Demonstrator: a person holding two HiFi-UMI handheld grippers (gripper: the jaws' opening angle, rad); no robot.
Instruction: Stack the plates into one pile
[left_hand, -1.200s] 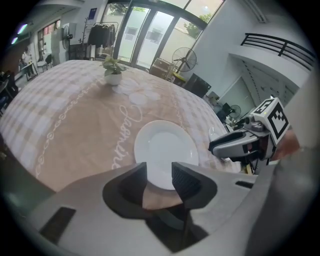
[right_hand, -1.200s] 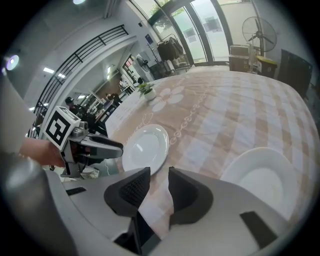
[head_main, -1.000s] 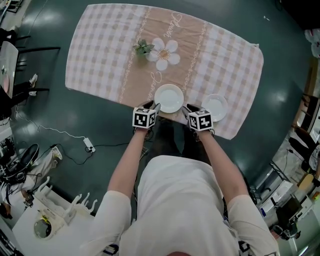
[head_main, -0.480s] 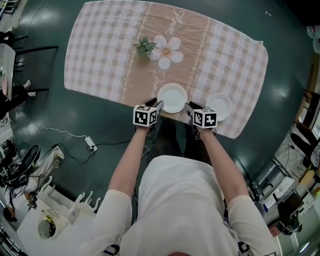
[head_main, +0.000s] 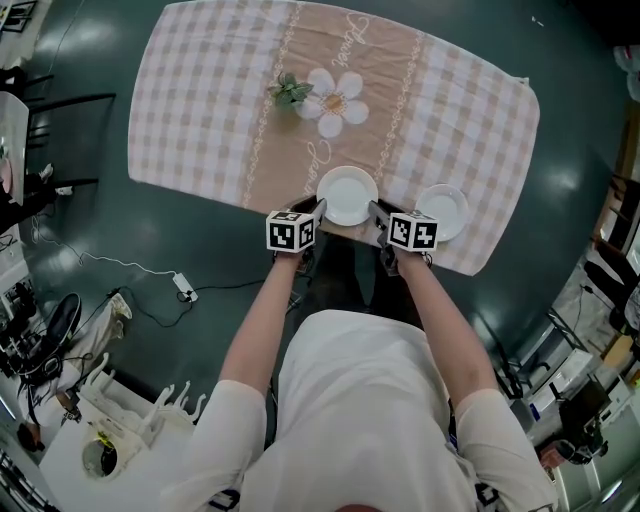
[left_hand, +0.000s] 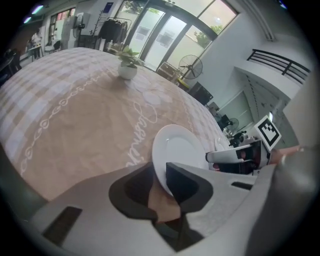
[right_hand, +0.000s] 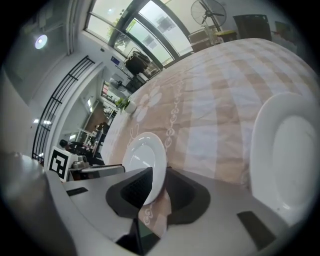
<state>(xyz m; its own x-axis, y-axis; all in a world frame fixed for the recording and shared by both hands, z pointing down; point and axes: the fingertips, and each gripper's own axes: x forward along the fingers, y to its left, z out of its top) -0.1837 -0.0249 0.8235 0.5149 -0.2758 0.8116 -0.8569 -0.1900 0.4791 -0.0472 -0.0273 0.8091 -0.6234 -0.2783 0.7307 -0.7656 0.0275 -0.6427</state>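
Central plate (head_main: 347, 195) lay flat at the near edge of the surface (head_main: 200, 100). The second plate (head_main: 441, 212) sat just to its right, apart from it, so no pile existed yet.

Left gripper (left_hand: 160, 185): jaws partly open and straddling the plate's left rim. Cloth showed in the gap beside the rim, so the jaws were judged not clamped.

Right gripper (right_hand: 160, 187): same arrangement on the opposite rim. Its jaws were apart, with one pad close against the rim and cloth visible on the other side.

Reason for the placement, as a judgement: the two grippers came in from opposite sides so the plate could be pinched by its raised rim and lifted level. One-sided hold would likely tip it.

The plate sat near the surface edge, presumably for reach. Small potted plant (head_main: 288, 95) stood well away, not involved.

Next step would need both jaws closed before any lift toward the second plate.
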